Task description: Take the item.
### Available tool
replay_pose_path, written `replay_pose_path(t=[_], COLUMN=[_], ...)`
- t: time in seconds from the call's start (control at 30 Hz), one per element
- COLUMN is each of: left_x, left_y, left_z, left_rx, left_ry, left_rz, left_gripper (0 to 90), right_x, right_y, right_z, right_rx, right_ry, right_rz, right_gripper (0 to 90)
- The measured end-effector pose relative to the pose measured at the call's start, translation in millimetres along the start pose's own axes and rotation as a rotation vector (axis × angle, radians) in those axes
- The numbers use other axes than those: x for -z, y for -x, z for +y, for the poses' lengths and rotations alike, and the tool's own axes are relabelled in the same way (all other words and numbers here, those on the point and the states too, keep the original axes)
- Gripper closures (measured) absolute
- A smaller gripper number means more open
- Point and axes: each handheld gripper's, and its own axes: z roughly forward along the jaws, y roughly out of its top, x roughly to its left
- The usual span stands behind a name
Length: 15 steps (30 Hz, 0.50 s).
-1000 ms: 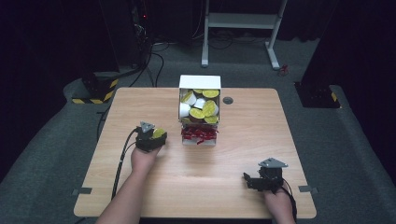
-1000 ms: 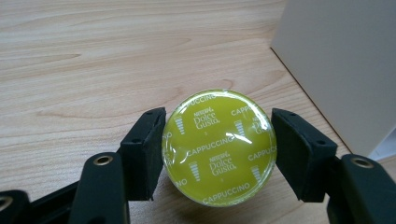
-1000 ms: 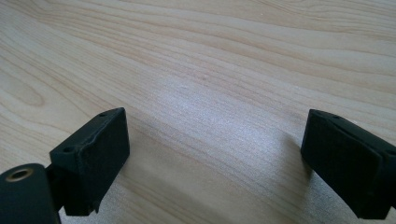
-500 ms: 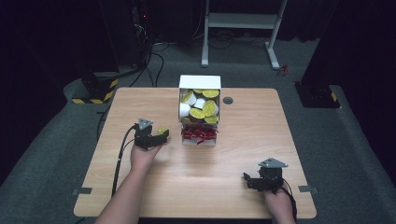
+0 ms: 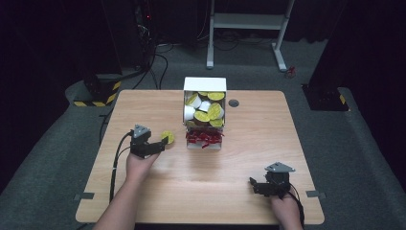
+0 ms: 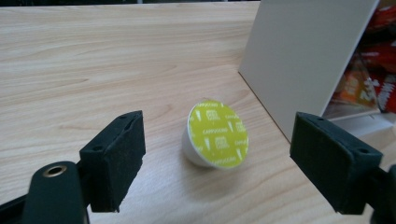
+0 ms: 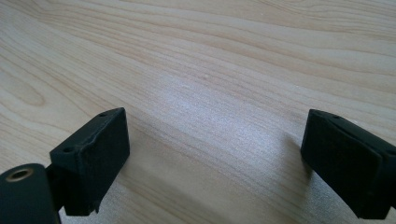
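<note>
**Yellow-lidded coffee capsule lies on its side beside the white box**

Yellow foil faces the left gripper (image 6: 217, 182) as a coffee capsule (image 6: 215, 134) lies tipped on its side on the wooden table (image 5: 143, 103). Its short axis, from white cup to flat lid, runs roughly level with the tabletop and points back toward the person's left hand (image 5: 139, 165). Printed writing on the lid reads upright in the left gripper view.

From the high view the capsule (image 5: 167, 137) rests left of the white box (image 5: 205, 85), near it but apart, just beyond the left gripper's (image 5: 160, 143) tips. The black jaws stand spread wide, having just been opening, with the capsule ahead of them and free of both pads. No pad touches it.

The white box stands at the far middle of the table, its upper part full of more yellow-lidded capsules (image 5: 206, 108) and its lower shelf holding red packets (image 5: 204, 138). In the left gripper view its plain side wall (image 6: 303, 56) rises to the right of the capsule.

At the near right, the right gripper (image 5: 256, 184) sits low over bare wood, its jaws spread apart with nothing between them.
</note>
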Motion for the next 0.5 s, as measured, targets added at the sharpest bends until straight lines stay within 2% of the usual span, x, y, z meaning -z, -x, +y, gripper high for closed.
replay_pose_path(t=[0.1, 0.27, 0.5], left_x=[8.8, 26.2, 40.0], left_y=[-3.0, -7.3, -12.0], left_z=[-2.6, -9.3, -17.5], left_rx=[0.003, -0.025, -0.025], left_ry=[-0.001, -0.012, -0.022], left_rz=[-0.016, -0.023, -0.034], left_gripper=[17.9, 16.7, 16.2], right_x=[0.0, 0.0, -0.1], right_y=[0.0, 0.0, 0.5], right_z=[0.0, 0.0, 0.1], right_rx=[0.0, 0.0, 0.006], right_ry=[0.0, 0.0, 0.002], right_rz=[0.0, 0.0, 0.001], right_gripper=[8.0, 8.0, 8.0])
